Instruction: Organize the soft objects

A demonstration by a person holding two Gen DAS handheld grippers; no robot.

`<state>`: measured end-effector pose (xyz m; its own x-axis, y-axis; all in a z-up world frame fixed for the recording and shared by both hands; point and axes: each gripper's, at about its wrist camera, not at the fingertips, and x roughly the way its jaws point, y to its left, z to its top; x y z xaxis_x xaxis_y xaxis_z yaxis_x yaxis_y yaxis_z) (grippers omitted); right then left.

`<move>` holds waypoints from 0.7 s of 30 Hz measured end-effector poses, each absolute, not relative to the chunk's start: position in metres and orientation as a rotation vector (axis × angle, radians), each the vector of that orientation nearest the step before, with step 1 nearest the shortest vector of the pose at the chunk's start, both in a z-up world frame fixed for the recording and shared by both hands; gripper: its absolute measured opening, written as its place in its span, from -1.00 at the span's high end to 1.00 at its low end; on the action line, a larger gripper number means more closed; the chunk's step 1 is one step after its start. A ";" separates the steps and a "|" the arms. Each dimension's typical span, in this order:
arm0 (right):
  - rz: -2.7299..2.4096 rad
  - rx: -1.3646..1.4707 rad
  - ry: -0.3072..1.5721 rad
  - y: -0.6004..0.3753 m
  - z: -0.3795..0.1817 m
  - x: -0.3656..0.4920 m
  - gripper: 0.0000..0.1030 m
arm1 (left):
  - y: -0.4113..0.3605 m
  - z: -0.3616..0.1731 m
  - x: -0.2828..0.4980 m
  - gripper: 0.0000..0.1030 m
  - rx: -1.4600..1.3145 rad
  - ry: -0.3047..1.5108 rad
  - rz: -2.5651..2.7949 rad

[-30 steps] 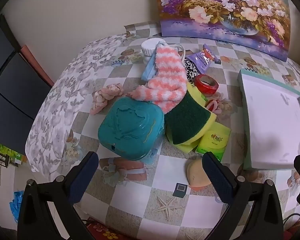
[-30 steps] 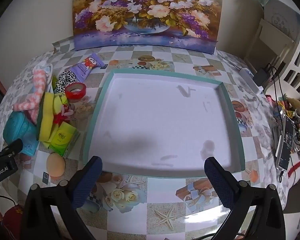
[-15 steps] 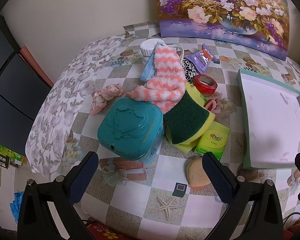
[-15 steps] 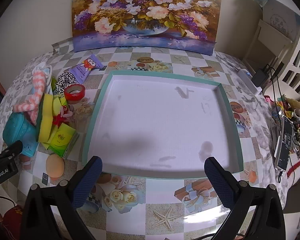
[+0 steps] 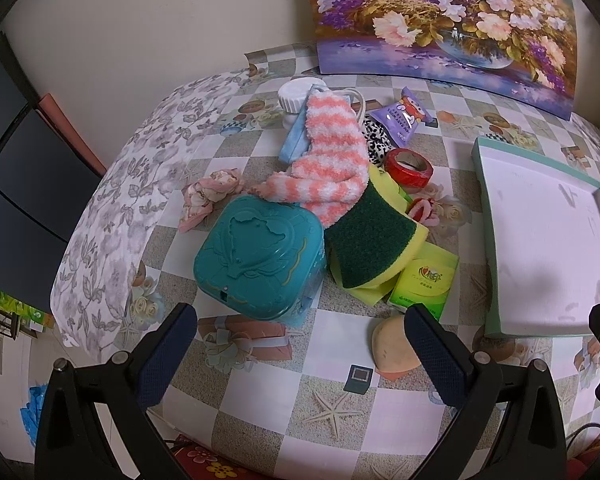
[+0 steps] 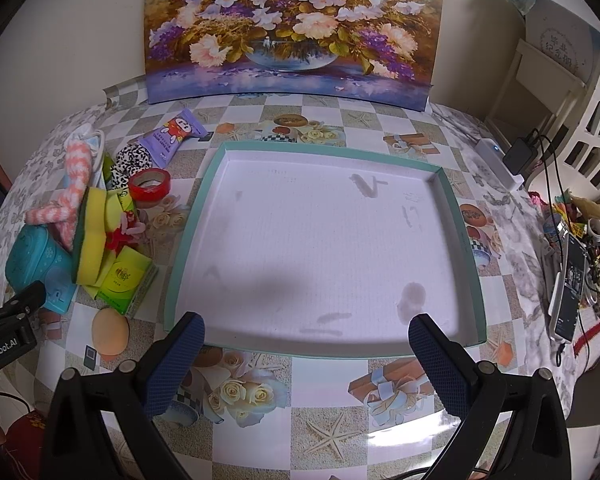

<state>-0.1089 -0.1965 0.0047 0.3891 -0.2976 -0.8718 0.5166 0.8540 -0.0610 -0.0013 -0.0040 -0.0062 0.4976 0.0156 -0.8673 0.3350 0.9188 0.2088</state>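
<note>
Both the left gripper (image 5: 300, 340) and right gripper (image 6: 306, 344) are held spread and empty at the frame bottoms. Beyond, at centre of the left view, a green-and-yellow sponge (image 5: 370, 246) is propped lengthwise toward the upper right, and a striped sock (image 5: 332, 164) is draped from the pile's centre toward the top of the frame. The teal-rimmed tray (image 6: 470, 248) is seen at centre of the right view.

Tray (image 6: 188, 236) clear; pile (image 5: 356, 240) prob. cramped.

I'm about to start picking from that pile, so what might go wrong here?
The striped sock drapes over the teal box and scrub sponge; pulling it may drag or topple them. The orange puff sits near the table's front edge, beside the open left gripper, and a nudge might knock it off.
</note>
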 end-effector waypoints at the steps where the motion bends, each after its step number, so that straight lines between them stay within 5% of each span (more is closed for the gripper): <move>1: -0.524 0.235 1.051 -0.196 0.004 -0.109 -1.00 | -0.004 -0.006 -0.001 -1.00 0.375 1.038 -0.199; 21: -0.524 0.233 1.052 -0.195 0.003 -0.108 -1.00 | -0.005 -0.006 -0.002 -1.00 0.375 1.038 -0.197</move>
<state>-0.1085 -0.1949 0.0031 0.3882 -0.2986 -0.8719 0.5154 0.8546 -0.0632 -0.0015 -0.0046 -0.0064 0.4982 0.0170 -0.8669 0.3333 0.9192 0.2095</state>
